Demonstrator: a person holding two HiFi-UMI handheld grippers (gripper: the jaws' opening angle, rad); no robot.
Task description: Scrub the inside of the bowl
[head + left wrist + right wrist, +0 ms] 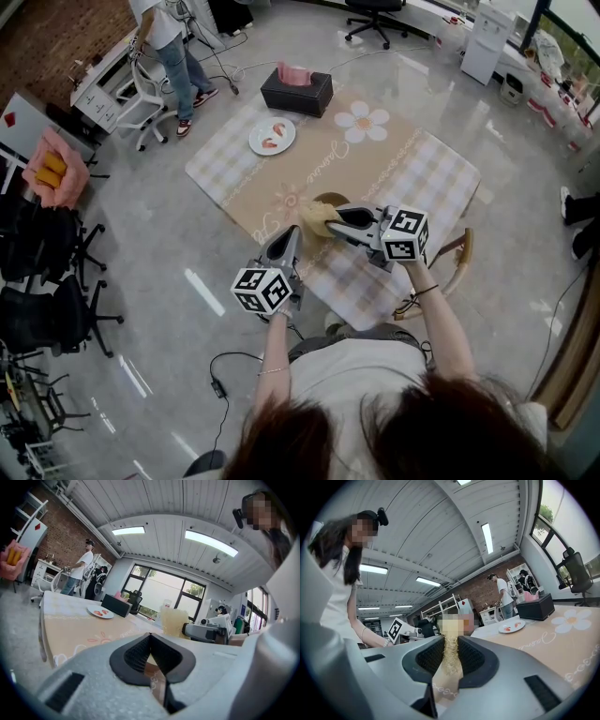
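A brownish bowl stands on the checked tablecloth near the table's front edge. My right gripper is shut on a yellow fibrous scrubber, which hangs at the bowl's near-left rim. In the right gripper view the scrubber is pinched between the dark pads of the right gripper. My left gripper sits at the table's edge, left of the bowl, apart from it. Its jaws meet with nothing between them in the left gripper view, where the scrubber shows ahead.
A white plate with red pieces and a black tissue box lie at the table's far side. A wooden chair stands at the right. A person stands by a white desk far left, near several office chairs.
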